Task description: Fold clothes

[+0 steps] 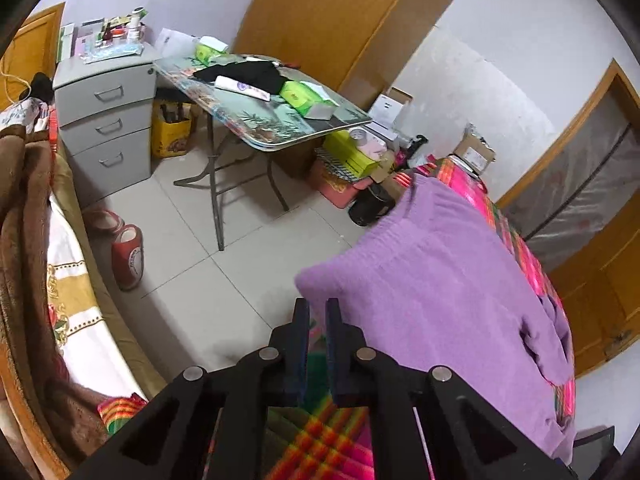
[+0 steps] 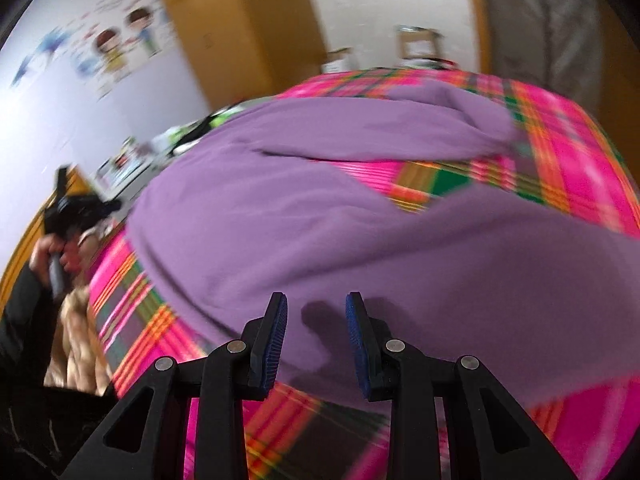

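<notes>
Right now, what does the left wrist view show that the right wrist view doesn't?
Only the left wrist view: the folding table, grey drawer cabinet, red slippers, and the left gripper nearly closed, nothing between its fingers. Only the right wrist view: wall stickers, a hand holding a gripper handle, and the right gripper open above the cloth. Both: the purple garment on the plaid blanket.

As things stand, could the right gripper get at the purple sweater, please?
Probably yes: the right gripper hangs with jaws apart and empty just above the purple sweater, which lies spread on the plaid cloth with nothing between them.
</notes>
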Demonstrator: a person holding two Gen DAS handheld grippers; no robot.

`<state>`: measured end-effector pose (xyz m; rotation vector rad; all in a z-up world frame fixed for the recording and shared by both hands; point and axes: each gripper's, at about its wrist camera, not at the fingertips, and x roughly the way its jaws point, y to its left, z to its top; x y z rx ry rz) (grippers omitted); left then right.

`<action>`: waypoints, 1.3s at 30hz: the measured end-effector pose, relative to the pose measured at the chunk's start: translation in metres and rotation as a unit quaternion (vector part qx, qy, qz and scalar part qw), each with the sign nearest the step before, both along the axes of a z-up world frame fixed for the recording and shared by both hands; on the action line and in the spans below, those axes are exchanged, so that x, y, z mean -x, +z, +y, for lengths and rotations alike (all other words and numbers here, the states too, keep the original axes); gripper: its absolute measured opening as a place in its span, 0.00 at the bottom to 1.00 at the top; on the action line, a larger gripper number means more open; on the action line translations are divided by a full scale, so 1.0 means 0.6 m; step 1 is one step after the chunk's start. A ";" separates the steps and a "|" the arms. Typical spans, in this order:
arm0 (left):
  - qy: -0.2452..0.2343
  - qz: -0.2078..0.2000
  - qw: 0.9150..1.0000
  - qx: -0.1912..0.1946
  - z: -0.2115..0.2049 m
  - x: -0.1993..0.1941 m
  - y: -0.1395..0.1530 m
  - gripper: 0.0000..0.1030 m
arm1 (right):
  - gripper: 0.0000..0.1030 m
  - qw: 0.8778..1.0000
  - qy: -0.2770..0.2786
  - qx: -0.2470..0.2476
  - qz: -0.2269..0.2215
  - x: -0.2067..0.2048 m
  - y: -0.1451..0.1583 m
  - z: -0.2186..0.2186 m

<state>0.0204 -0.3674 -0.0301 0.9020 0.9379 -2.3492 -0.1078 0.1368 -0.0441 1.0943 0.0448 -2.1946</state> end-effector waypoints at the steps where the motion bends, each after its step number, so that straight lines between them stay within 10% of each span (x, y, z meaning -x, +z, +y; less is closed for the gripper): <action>1: -0.009 0.002 1.000 0.003 0.010 0.003 0.004 0.08 | 0.30 1.000 -0.017 -0.001 -0.005 0.004 -0.003 0.011; 8: -0.114 0.012 0.993 0.014 0.124 0.058 0.023 0.08 | 0.30 0.996 -0.089 -0.007 -0.015 0.010 -0.012 0.070; 15: -0.247 0.014 0.969 0.024 0.269 0.118 0.030 0.08 | 0.30 0.982 -0.186 0.009 -0.023 -0.005 -0.014 0.164; 27: -0.398 -0.006 0.917 0.033 0.448 0.155 0.008 0.08 | 0.30 0.915 -0.382 0.113 -0.064 0.001 -0.023 0.352; 39: -0.401 -0.019 0.915 0.040 0.469 0.156 -0.007 0.08 | 0.30 0.889 -0.437 0.132 -0.047 0.070 -0.031 0.401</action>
